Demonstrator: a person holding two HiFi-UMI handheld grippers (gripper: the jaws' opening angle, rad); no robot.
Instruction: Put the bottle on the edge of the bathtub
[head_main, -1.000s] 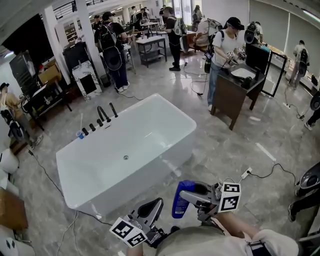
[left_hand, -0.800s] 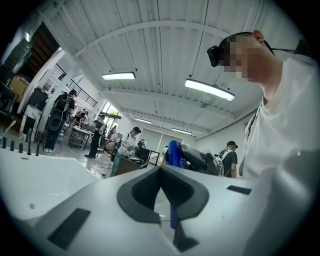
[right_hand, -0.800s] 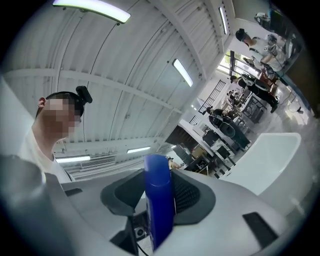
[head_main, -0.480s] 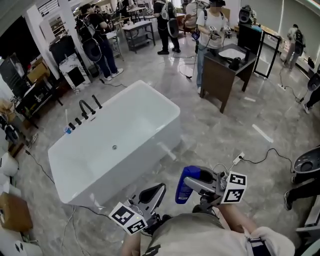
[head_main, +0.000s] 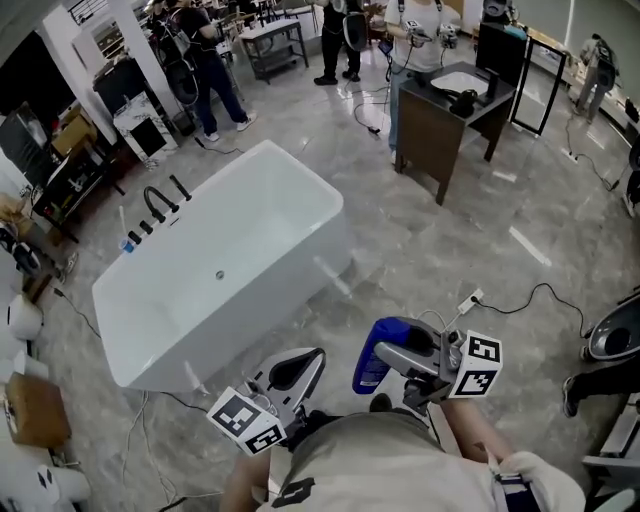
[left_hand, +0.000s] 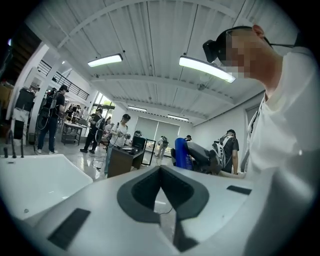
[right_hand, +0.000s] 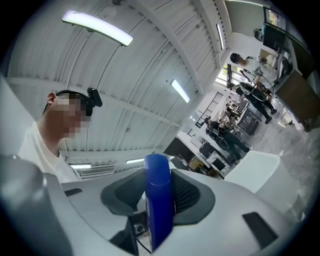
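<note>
Your two tongs sit low in the head view, near 6 o'clock. Your left tongs (head_main: 300, 362) (left_hand: 160, 170) have their jaws together, nothing between them. Your right tongs (head_main: 385, 352) (right_hand: 159, 186) are clamped on the one blue bottle (head_main: 371, 364) (right_hand: 159, 200). You hold that bottle over the floor, apart from the one white tub (head_main: 240, 310), which lies at 11 o'clock from it. The tub's basin shows a drain (head_main: 220, 274), and black taps (head_main: 155, 205) stand on its rim at 10 o'clock. At 1 o'clock, one dark cabinet (head_main: 440, 140) carries a white sink (head_main: 462, 78) with a dark thing at its edge.
</note>
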